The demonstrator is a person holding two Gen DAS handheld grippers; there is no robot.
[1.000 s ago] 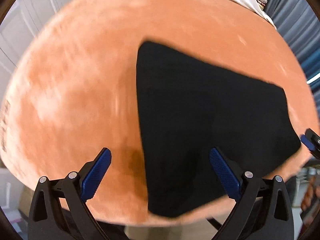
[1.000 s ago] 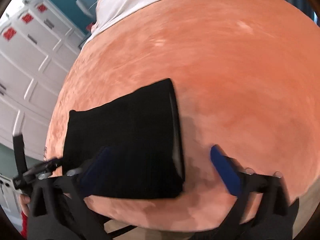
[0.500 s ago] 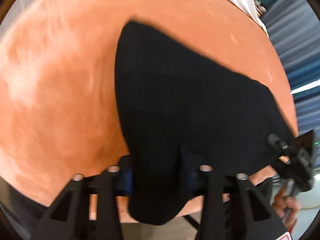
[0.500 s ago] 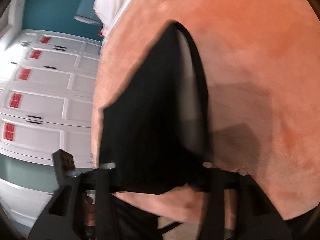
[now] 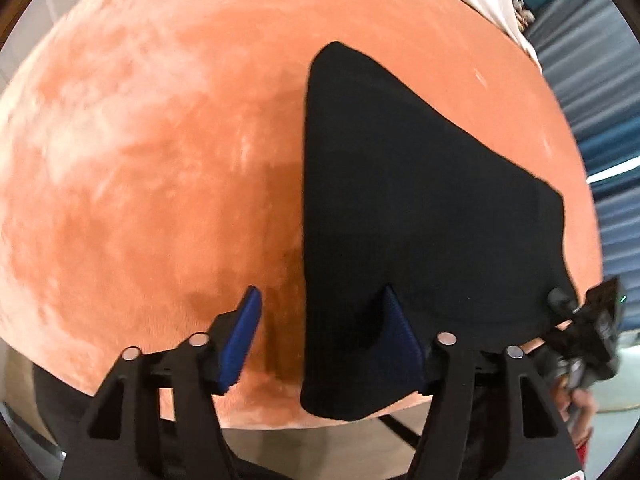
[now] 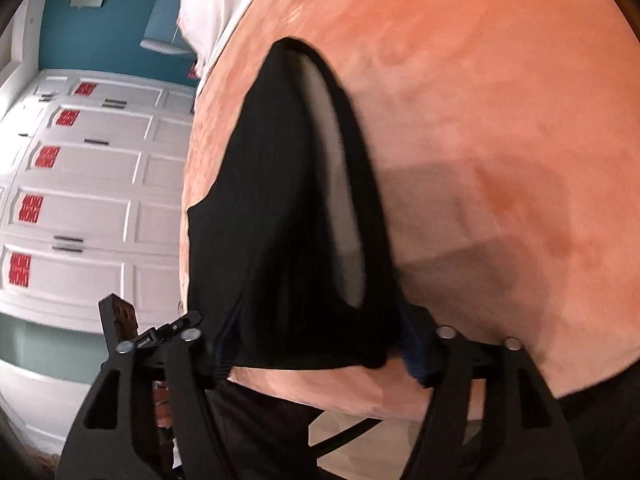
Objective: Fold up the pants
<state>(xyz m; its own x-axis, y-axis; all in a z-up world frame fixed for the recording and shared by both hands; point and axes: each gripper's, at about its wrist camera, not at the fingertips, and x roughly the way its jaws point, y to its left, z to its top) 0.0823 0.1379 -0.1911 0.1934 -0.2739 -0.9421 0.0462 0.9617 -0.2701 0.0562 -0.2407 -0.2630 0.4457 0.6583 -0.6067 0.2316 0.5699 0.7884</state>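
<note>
Left wrist view: your left gripper (image 5: 320, 344) had pinched down on the near hem of the pants (image 5: 420, 220) half a second earlier, and its jaws were now opening again. One blue pad stood over bare orange cover (image 5: 140, 160), the other lay over the black cloth, with the pants' left edge between them but neither pad pressing it. A second before, the jaws had stood at their widest, so you had made a brief squeeze and were letting go; I judge that this corner was being set down, not lifted. The pants lay flat as a black wedge, near end hanging slightly past the bed's edge, and sat further right in the picture than before.

Right wrist view: your right gripper (image 6: 316, 352) had also squeezed and was opening. Black fabric (image 6: 280, 220) bunched between the fingers; whether the pads gripped it I could not tell. Compared with a second ago, the flat rectangle had become a raised loop, a pale lining (image 6: 340, 200) showing inside. To my eye the fold was unfinished, the layers needing to be laid down.
</note>
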